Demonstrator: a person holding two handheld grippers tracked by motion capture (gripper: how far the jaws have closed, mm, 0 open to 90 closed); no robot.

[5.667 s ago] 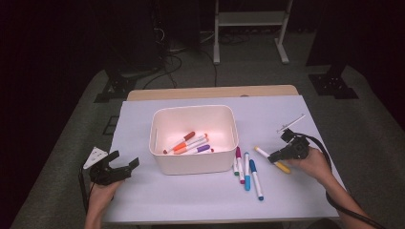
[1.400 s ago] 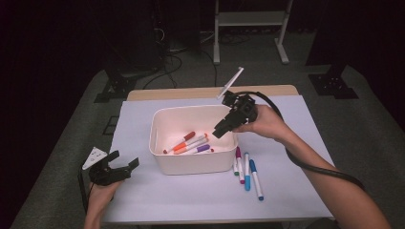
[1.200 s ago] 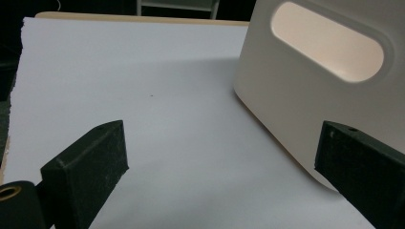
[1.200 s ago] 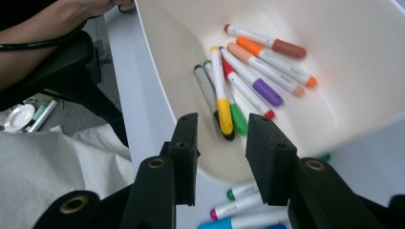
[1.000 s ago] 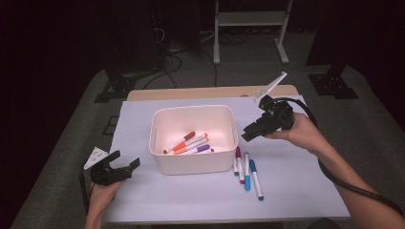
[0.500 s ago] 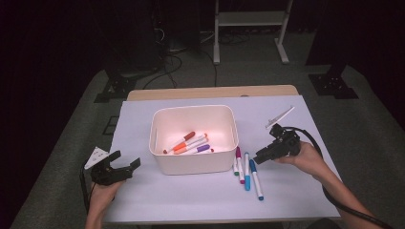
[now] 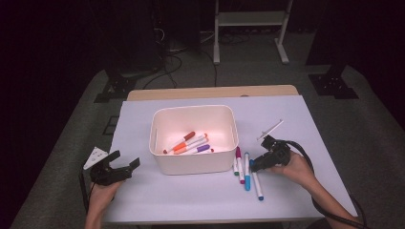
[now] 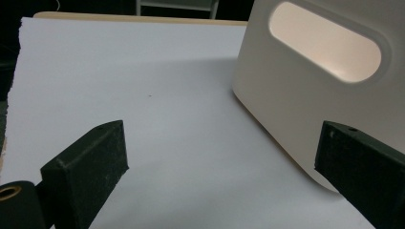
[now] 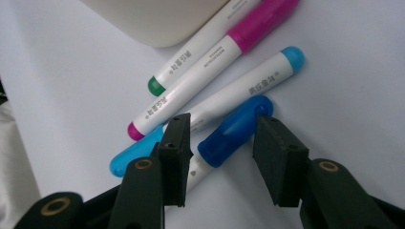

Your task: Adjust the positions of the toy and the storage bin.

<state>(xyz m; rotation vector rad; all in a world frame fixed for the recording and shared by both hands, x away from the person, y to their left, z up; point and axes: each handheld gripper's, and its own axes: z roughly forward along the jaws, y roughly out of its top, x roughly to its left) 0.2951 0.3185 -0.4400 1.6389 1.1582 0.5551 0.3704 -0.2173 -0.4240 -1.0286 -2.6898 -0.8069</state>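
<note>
1. Two hand-held grippers sit over a pale lilac-white sheet [image 7: 191, 200] that covers a table [image 7: 212, 91], whose wooden edge shows as a strip along the far side.
2. Dark room all round: grey carpet, black cables on the floor behind the table, and the legs of a pale metal stand [image 7: 248, 28] at the back.
3. White plastic tub [image 7: 193, 164] stands mid-table with several markers lying inside it.
4. Four markers lie on the sheet just right of the tub: green-capped [image 9: 200, 45], magenta [image 9: 215, 64], light blue [image 9: 248, 88] and dark blue [image 9: 229, 136].
5. Right gripper [image 9: 217, 143] has come down over the dark blue marker; its jaws have just been opening, and the marker's cap lies between them, the pads not pressing on it.
6. Left gripper [image 7: 117, 169] rests near the front left edge, jaws wide apart and holding nothing, pointed at the tub's handle slot.
</note>
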